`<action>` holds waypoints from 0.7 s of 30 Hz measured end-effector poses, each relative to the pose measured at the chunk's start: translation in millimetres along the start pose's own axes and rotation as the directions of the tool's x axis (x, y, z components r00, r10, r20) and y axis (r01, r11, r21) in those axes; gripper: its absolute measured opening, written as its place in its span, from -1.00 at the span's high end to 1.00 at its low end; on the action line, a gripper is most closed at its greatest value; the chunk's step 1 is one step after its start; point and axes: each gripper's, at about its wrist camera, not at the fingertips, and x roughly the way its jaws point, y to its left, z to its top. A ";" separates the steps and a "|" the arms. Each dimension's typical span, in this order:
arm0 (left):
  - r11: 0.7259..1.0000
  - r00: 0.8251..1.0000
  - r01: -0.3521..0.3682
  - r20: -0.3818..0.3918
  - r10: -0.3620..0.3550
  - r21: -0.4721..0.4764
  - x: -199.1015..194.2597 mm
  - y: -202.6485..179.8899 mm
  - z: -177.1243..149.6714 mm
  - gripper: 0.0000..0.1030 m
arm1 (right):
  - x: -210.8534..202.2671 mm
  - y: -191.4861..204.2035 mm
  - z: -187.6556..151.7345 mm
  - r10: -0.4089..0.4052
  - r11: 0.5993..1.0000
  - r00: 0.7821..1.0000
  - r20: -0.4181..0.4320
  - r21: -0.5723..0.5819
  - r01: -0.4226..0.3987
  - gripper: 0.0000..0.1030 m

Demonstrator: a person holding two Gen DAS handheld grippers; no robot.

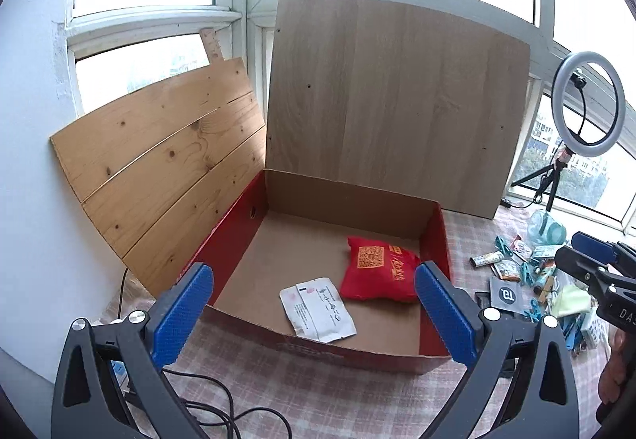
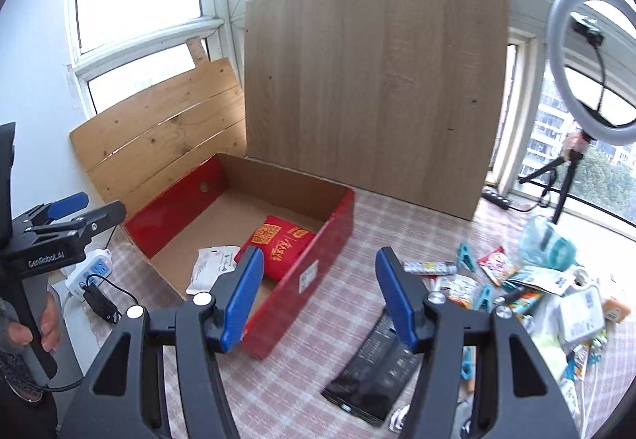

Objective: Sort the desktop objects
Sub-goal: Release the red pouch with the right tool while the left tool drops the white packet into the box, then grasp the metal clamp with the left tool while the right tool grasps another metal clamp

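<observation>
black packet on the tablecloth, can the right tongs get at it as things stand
Probably yes. The black packet lies flat just below the open, empty right tongs, outside the red box, with nothing on top of it.

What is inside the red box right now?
The red box holds a red pouch and a white packet on its cardboard floor. The near wall and a gripper finger cover the near right corner.

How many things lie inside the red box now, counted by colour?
In the red box:
Red: 1, the red pouch
White: 1, the white packet
Total: 2
</observation>
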 end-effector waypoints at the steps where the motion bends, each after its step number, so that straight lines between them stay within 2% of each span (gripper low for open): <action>1: 1.000 1.000 0.010 0.005 -0.010 0.011 -6.6 -6.6 -2.7 -0.98 | -10.3 -3.7 -3.5 -0.020 1.000 1.000 0.015 0.001 0.020 -0.13; 6: 0.996 0.998 0.065 0.018 -0.066 0.057 -33.6 -38.7 -16.8 -0.98 | -59.8 -27.0 -26.0 -0.105 0.994 0.992 0.073 0.025 0.103 -0.17; 11: 0.988 0.992 0.123 0.003 -0.124 0.093 -41.3 -65.4 -36.2 -0.98 | -93.9 -56.2 -62.7 -0.186 0.982 0.980 0.068 0.045 0.183 -0.19; 17: 0.964 0.971 0.231 -0.085 -0.221 0.131 -33.4 -101.8 -66.8 -0.98 | -128.6 -112.7 -116.8 -0.268 0.955 0.963 0.018 0.139 0.263 -0.19; 21: 0.938 0.946 0.308 -0.151 -0.285 0.160 -21.5 -130.6 -87.9 -0.98 | -149.2 -150.2 -153.8 -0.313 0.930 0.949 -0.028 0.193 0.312 -0.19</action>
